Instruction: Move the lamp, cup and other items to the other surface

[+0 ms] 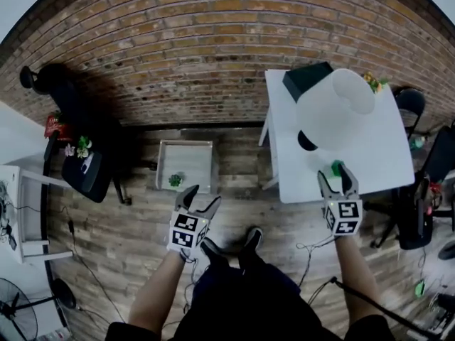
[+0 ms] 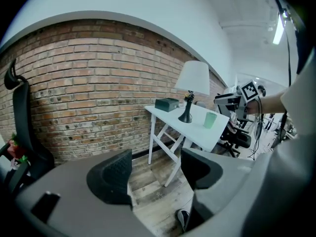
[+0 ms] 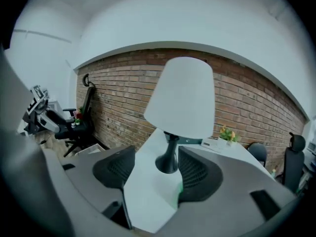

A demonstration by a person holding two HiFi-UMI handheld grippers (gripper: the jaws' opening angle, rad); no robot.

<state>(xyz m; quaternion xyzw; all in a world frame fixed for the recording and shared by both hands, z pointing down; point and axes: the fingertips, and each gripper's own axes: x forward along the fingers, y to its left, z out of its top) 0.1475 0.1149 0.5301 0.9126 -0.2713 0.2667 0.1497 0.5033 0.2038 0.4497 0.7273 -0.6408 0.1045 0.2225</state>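
While the person stands on a wooden floor facing a brick wall, a shallow white square tray (image 1: 186, 145) lies on the floor ahead. It holds one small green thing (image 1: 175, 180), too small to identify. The green cup (image 1: 337, 166) stands upright near the front edge of the white worktop (image 1: 384, 158) on the right; what is inside it cannot be seen. A dark box (image 1: 307, 78) sits at the worktop's far edge by the wall, with a small bunch of flowers (image 1: 373, 82) at the far corner. The lamp (image 3: 182, 98) stands upright between box and cup. Its long axis is vertical, with a black stem below and a white shade on top. The right gripper (image 1: 336, 177) hovers at the worktop's front edge with its fingers (image 3: 116, 169) apart. The cup shows as a green sliver just beside the right-hand finger, and the lamp's base lies beyond the gap. The left gripper (image 1: 201, 196) is over the floor, well apart from the worktop. Its fingers are apart, with only floorboards between them.
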